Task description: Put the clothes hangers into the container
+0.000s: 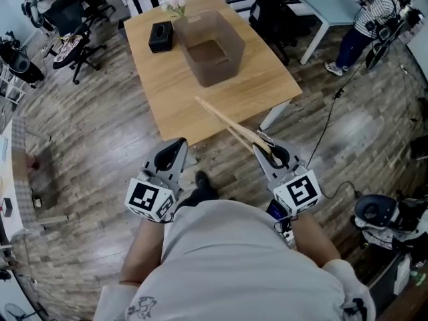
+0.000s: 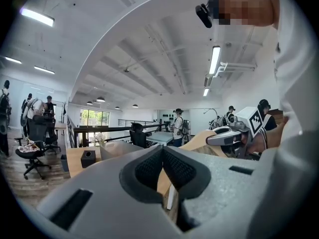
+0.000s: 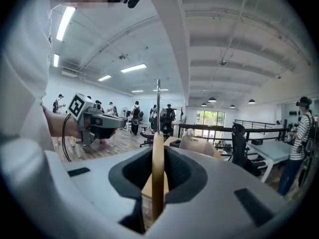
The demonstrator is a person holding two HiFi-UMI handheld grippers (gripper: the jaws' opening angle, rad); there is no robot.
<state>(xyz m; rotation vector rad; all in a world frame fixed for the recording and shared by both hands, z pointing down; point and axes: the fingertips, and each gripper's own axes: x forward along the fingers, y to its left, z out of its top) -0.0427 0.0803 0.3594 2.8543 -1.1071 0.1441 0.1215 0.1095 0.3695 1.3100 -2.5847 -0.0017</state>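
Pale wooden clothes hanger [image 1: 224, 119] with a thin metal hook sits clamped edge-on between the jaws of the right gripper [image 1: 266, 151], lower right of centre in the head view. Its long arm slants up and to the left, and its far end shows against the near part of the light wooden table [image 1: 160, 92]. In the right gripper view the hanger stands as a narrow upright slat between the dark pads, which press on it from both sides. The left gripper [image 1: 175, 147], lower left of centre, carries nothing; in its own view the pads meet at their tips. The translucent grey plastic container [image 1: 234, 45] stands open-topped on the table in the upper middle of the frame, well apart from the hanger. A black tissue box [image 1: 160, 36] sits just left of it, with white flowers [image 1: 175, 5] near its far corner
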